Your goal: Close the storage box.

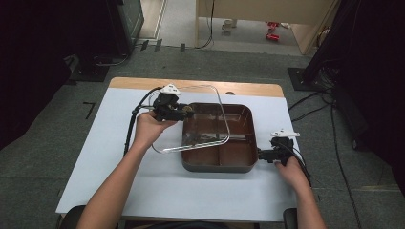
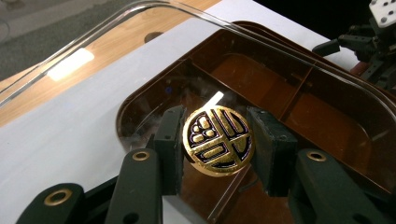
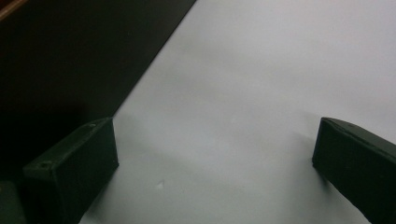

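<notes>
Left gripper [image 2: 218,142] fingers pinch clear lid's [image 1: 200,119] gold knob [image 2: 218,140], lid tilted half-off brown tray [image 1: 239,164]; right gripper [image 1: 268,154] fingers spread, idle beside tray.

This looks like a lab or work room: a white table [image 1: 119,181] on grey carpet [image 1: 43,162], black stands [image 1: 315,67] and cables [image 1: 334,124] around it.

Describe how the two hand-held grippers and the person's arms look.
Left gripper: black frame, two flat black pads, brass-ringed holes, white three-cornered plate on top, black cable trailing. Right gripper: the same black build, plate and cable. Forearms are bare, no sleeves or gloves showing.
</notes>
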`<action>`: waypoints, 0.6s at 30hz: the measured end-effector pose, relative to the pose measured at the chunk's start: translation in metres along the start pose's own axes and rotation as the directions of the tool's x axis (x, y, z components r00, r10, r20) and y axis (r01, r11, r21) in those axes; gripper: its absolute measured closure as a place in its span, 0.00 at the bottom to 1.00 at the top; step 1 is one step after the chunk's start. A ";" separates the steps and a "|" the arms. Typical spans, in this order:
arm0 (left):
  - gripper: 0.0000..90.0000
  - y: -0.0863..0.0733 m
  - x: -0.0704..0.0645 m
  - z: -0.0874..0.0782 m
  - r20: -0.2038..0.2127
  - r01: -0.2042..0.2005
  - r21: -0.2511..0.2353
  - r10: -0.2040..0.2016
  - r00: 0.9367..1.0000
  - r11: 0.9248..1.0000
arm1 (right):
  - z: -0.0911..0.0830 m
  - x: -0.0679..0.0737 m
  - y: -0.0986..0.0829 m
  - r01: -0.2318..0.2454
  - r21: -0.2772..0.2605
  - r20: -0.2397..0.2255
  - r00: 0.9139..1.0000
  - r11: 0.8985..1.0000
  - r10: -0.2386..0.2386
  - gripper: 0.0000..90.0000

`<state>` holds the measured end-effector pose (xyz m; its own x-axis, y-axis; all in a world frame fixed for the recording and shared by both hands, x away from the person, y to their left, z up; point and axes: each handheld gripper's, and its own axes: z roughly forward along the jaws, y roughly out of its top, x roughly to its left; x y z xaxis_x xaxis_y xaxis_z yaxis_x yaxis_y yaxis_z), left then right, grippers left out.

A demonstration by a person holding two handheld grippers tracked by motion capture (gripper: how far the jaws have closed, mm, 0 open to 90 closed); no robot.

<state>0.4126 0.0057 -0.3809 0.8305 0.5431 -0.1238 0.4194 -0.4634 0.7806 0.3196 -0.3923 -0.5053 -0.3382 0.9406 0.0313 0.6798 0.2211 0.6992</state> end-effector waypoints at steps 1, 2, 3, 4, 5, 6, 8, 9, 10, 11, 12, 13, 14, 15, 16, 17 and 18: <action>0.66 -0.001 -0.002 0.003 0.004 -0.002 0.002 0.002 1.000 1.000 | 0.000 0.000 0.000 0.000 0.000 0.000 1.000 1.000 0.000 0.00; 0.66 -0.001 -0.003 0.006 0.011 -0.003 0.012 0.003 1.000 1.000 | 0.000 0.000 0.000 0.000 0.000 0.000 1.000 1.000 0.000 0.00; 0.66 -0.001 -0.005 0.010 0.016 -0.005 0.018 0.005 1.000 1.000 | 0.000 0.000 0.000 0.002 -0.001 0.001 1.000 1.000 -0.002 0.00; 0.66 -0.002 -0.006 0.013 0.022 -0.006 0.020 0.006 1.000 1.000 | 0.000 0.000 0.000 0.001 -0.001 0.000 1.000 1.000 -0.001 0.00; 0.66 -0.002 -0.008 0.016 0.025 -0.007 0.022 0.007 1.000 1.000 | 0.000 0.000 0.000 0.001 -0.001 0.000 1.000 1.000 -0.001 0.00; 0.66 -0.002 -0.009 0.018 0.028 -0.010 0.025 0.010 1.000 1.000 | 0.000 0.000 0.000 0.000 -0.001 0.000 1.000 1.000 0.000 0.00; 0.66 -0.002 -0.012 0.022 0.039 -0.017 0.027 0.016 0.999 0.999 | 0.000 0.000 0.000 0.000 -0.001 0.000 1.000 1.000 0.000 0.00; 0.66 -0.001 -0.015 0.025 0.048 -0.019 0.025 0.018 0.999 0.999 | 0.000 0.000 0.000 0.001 -0.001 0.000 1.000 1.000 -0.001 0.00; 0.66 -0.001 -0.017 0.028 0.054 -0.027 0.025 0.025 0.998 0.999 | 0.000 0.000 0.000 0.001 -0.002 0.000 1.000 1.000 -0.001 0.00; 0.66 -0.001 -0.019 0.030 0.058 -0.030 0.024 0.028 0.998 0.999 | 0.000 0.000 0.000 0.002 -0.001 0.000 1.000 1.000 -0.002 0.00; 0.66 0.000 -0.021 0.033 0.065 -0.034 0.024 0.032 0.997 0.999 | 0.000 0.000 0.000 0.002 -0.001 0.000 1.000 1.000 -0.002 0.00; 0.66 0.000 -0.023 0.035 0.069 -0.036 0.026 0.034 0.997 0.999 | 0.000 0.000 0.000 0.000 0.001 0.000 1.000 1.000 0.000 0.00; 0.66 0.000 -0.025 0.037 0.073 -0.033 0.023 0.031 0.997 0.999 | 0.000 0.000 0.000 0.000 0.000 0.000 1.000 1.000 0.000 0.00; 0.66 0.000 -0.027 0.040 0.078 -0.033 0.021 0.032 0.996 0.999 | 0.000 0.000 0.000 0.000 0.000 0.000 1.000 1.000 0.000 0.00; 0.66 0.001 -0.029 0.042 0.082 -0.036 0.025 0.034 0.996 0.999 | 0.000 0.000 0.000 0.000 0.000 0.000 1.000 1.000 0.000 0.00; 0.66 0.001 -0.030 0.044 0.088 -0.038 0.025 0.036 0.995 0.999 | 0.000 0.000 0.000 0.000 0.000 0.000 1.000 1.000 0.000 0.00; 0.66 0.001 -0.032 0.046 0.090 -0.042 0.026 0.040 0.995 0.999 | 0.000 0.000 0.000 0.000 0.000 0.000 1.000 1.000 0.000 0.00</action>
<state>0.4033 -0.0441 -0.4043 0.8762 0.4591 -0.1471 0.3931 -0.5040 0.7691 0.3196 -0.3923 -0.5053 -0.3382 0.9405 0.0314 0.6797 0.2210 0.6994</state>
